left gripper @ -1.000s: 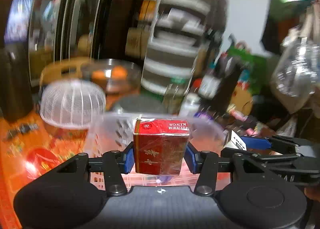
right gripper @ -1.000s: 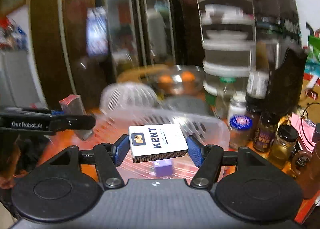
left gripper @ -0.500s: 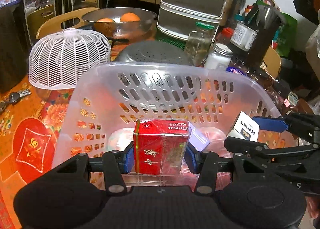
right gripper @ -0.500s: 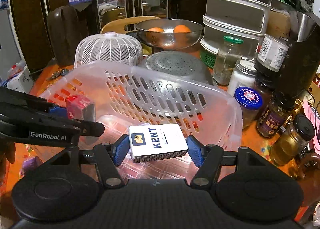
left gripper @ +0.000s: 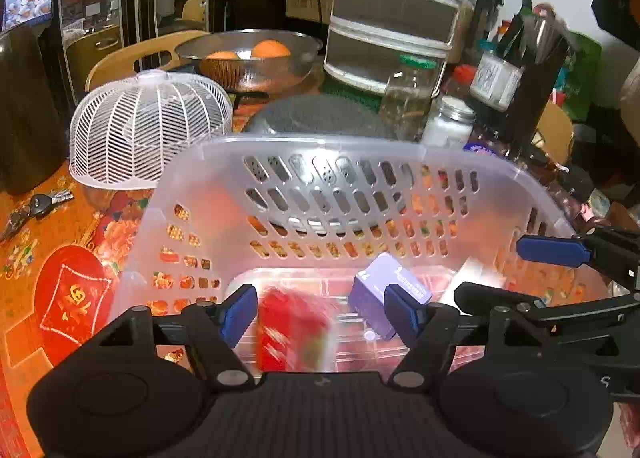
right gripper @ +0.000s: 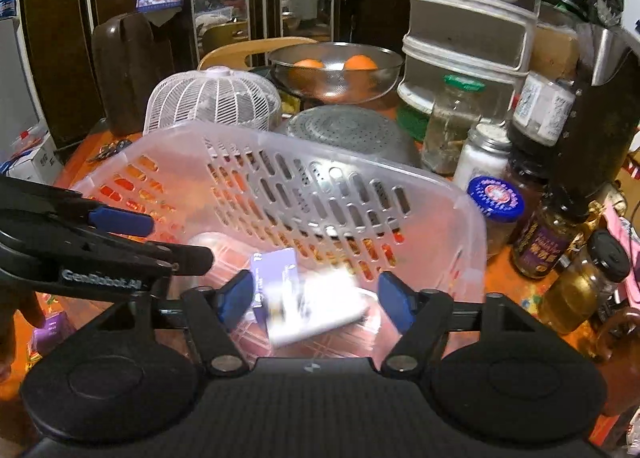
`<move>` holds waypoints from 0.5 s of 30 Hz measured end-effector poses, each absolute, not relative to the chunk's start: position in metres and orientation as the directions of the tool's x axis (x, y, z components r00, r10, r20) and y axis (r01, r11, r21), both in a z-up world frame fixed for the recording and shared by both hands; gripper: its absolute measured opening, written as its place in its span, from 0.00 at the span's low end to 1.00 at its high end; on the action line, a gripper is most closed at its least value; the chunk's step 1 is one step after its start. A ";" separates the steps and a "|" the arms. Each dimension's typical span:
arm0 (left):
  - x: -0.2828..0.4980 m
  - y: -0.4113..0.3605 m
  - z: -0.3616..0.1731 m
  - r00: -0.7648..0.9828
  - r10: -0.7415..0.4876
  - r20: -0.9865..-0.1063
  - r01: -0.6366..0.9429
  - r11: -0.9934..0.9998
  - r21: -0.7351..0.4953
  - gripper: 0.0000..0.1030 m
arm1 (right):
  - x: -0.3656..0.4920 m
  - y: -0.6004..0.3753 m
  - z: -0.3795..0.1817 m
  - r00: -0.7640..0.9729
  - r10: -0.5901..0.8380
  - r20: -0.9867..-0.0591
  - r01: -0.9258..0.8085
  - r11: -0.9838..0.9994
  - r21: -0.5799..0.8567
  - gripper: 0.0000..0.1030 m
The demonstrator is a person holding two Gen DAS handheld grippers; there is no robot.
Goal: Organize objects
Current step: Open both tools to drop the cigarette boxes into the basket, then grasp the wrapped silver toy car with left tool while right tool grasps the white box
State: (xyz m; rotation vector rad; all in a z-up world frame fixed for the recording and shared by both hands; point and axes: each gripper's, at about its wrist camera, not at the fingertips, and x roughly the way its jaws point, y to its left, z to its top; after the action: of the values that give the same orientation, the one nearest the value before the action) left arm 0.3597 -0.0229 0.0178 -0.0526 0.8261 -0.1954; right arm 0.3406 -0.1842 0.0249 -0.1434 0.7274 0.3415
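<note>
A clear plastic basket [left gripper: 360, 162] stands in front of both grippers; it also shows in the right wrist view [right gripper: 304, 162]. My left gripper [left gripper: 320, 316] is open, and a blurred red cigarette pack [left gripper: 294, 328] is loose between its fingers, inside the basket. My right gripper [right gripper: 316, 300] is open, and a blurred white Kent pack [right gripper: 320, 306] is loose between its fingers over the basket floor. A purple box [left gripper: 384, 286] lies in the basket and also shows in the right wrist view [right gripper: 274, 274]. The right gripper's fingers [left gripper: 552, 252] show at the right of the left wrist view.
A white mesh food cover [left gripper: 148, 130], a metal bowl with oranges [left gripper: 248, 56], a grey colander [right gripper: 348, 134] and stacked containers [right gripper: 468, 30] stand behind the basket. Jars and bottles [right gripper: 496, 202] crowd the right. Keys [left gripper: 36, 206] lie on the orange cloth at left.
Both grippers have opened and let go of their packs. The red pack and the white Kent pack have dropped lower, into the basket, and are blurred.
</note>
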 end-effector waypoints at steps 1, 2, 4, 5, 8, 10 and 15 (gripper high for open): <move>0.357 -0.021 0.022 0.673 -0.206 -0.710 0.155 0.978 -0.138 0.72 | 0.338 -0.186 0.028 0.704 0.261 -0.660 -0.354 0.935 -0.008 0.77; 0.352 -0.019 0.027 0.695 -0.219 -0.685 0.158 0.976 -0.152 0.75 | 0.334 -0.188 0.032 0.718 0.266 -0.643 -0.352 0.936 -0.005 0.77; 0.336 -0.014 0.040 0.746 -0.244 -0.620 0.176 0.970 -0.170 0.80 | 0.318 -0.193 0.045 0.762 0.284 -0.582 -0.351 0.936 -0.003 0.79; 0.324 -0.011 0.049 0.774 -0.257 -0.579 0.188 0.966 -0.177 0.84 | 0.308 -0.198 0.053 0.780 0.302 -0.548 -0.357 0.934 0.006 0.81; 0.283 -0.002 0.067 0.839 -0.291 -0.459 0.232 0.956 -0.180 0.96 | 0.275 -0.211 0.068 0.821 0.341 -0.458 -0.366 0.930 0.035 0.92; 0.255 0.006 0.072 0.872 -0.292 -0.392 0.241 0.954 -0.176 1.00 | 0.251 -0.218 0.070 0.843 0.348 -0.410 -0.367 0.930 0.035 0.99; 0.183 0.030 0.049 0.930 -0.279 -0.239 0.247 0.956 -0.156 1.00 | 0.191 -0.233 0.039 0.865 0.374 -0.334 -0.364 0.926 0.094 1.00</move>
State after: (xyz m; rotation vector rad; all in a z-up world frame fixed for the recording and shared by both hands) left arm 0.1830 0.0298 0.0489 -0.1243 0.2625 -0.2702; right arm 0.1908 -0.2333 0.0393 0.0284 0.3552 0.3869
